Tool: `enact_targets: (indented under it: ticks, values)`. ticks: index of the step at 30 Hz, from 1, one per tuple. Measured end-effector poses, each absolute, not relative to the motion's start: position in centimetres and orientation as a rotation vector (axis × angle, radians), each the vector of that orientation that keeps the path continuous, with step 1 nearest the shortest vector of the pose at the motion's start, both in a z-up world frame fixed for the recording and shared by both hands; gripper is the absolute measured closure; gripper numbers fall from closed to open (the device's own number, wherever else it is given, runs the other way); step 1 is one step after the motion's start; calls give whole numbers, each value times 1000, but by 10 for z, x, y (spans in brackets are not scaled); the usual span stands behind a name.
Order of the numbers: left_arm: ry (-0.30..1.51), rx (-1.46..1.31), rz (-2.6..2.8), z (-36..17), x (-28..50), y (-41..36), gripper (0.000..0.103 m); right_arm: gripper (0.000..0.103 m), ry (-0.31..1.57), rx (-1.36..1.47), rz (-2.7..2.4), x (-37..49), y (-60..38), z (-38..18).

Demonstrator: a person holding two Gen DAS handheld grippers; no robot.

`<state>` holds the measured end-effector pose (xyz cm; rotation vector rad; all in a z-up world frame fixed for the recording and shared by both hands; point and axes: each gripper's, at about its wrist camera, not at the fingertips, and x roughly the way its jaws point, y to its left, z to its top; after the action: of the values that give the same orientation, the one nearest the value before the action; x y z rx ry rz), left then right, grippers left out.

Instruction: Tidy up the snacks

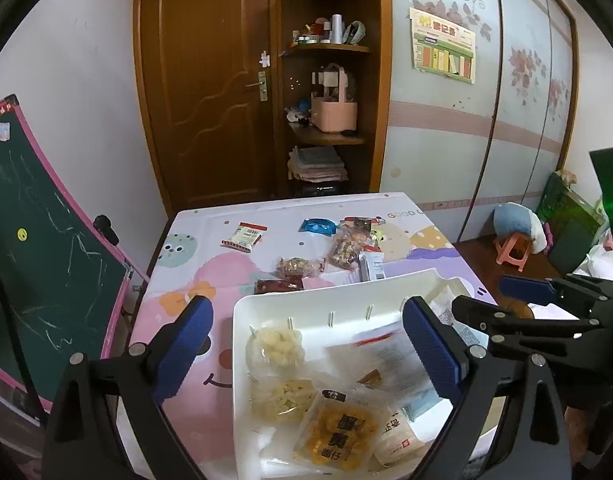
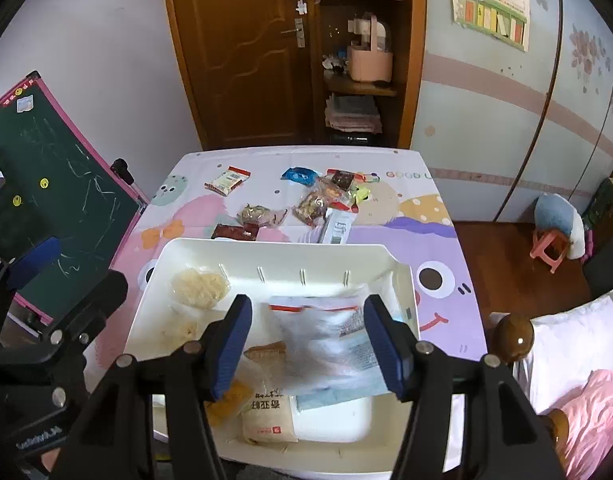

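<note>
Right wrist view shows my right gripper (image 2: 308,346) hanging over the white bin (image 2: 274,250) at the middle of the frame, jaws parted about halfway. A clear packet with a red strip (image 2: 318,332) lies between them, blurred, so I cannot tell whether the pads touch it; it seems to be lying on the other snacks in the bin and I judge it let go. In the left wrist view my left gripper (image 1: 306,350) stands spread wide over the bin's left half, holding nothing. Below it in the bin sit two clear bags of pale puffs (image 1: 276,346), an orange-printed pack (image 1: 338,436) and a white pack (image 1: 398,438).

Loose snacks (image 2: 314,204) lie well apart from the bin, on the counter (image 2: 386,236) in the upper middle of both frames: a white-and-red pack (image 2: 227,180) toward upper left, a blue packet (image 2: 300,175), and several bags of mixed nuts bunched together.

Risks as I judge them: the clear packet leans on others, so lifting my right jaws carelessly could drag it over the bin's right wall. The two grippers are near each other above the bin, and reaching together for the bunched bags could make them collide. Those bags overlap, so one pinch could catch two or push a neighbour toward the counter's far edge.
</note>
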<state>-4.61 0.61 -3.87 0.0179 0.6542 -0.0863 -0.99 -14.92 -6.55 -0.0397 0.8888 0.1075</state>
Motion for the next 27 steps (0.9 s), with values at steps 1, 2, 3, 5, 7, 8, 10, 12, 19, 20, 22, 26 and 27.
enact_targets:
  ticks: [1, 2, 3, 5, 7, 8, 10, 12, 19, 20, 22, 26, 27]
  values:
    - [658, 11, -84, -40, -45, 8, 8, 43, 888, -43, 107, -9, -149, -66]
    - [663, 5, -83, -41, -44, 9, 8, 43, 890, -45, 107, -8, -148, -66]
    - [669, -1, -81, -42, -42, 10, 7, 43, 893, -46, 108, -8, -148, -67]
    - [681, -11, -78, -45, -39, 12, 7, 43, 900, -48, 112, -6, -148, -69]
    - [695, -21, -76, -47, -37, 13, 7, 43, 908, -53, 112, -4, -146, -72]
    - [700, -25, -77, -49, -36, 13, 7, 43, 910, -54, 112, -3, -146, -73]
    - [709, -31, -79, -51, -35, 14, 7, 43, 910, -57, 117, -4, -145, -74]
    - [716, -32, -81, -53, -33, 13, 7, 43, 909, -58, 118, -4, -145, -74]
    - [738, -21, -85, -59, -27, 9, 7, 43, 925, -56, 118, 0, -145, -79]
    - [743, -21, -85, -60, -25, 8, 7, 43, 929, -55, 118, 1, -145, -81]
    - [749, -23, -87, -62, -23, 8, 7, 43, 935, -52, 120, 4, -146, -83]
    - [760, -22, -90, -66, -17, 7, 7, 43, 948, -51, 119, 9, -147, -88]
    - [763, -22, -91, -67, -16, 7, 7, 43, 951, -51, 119, 10, -148, -89]
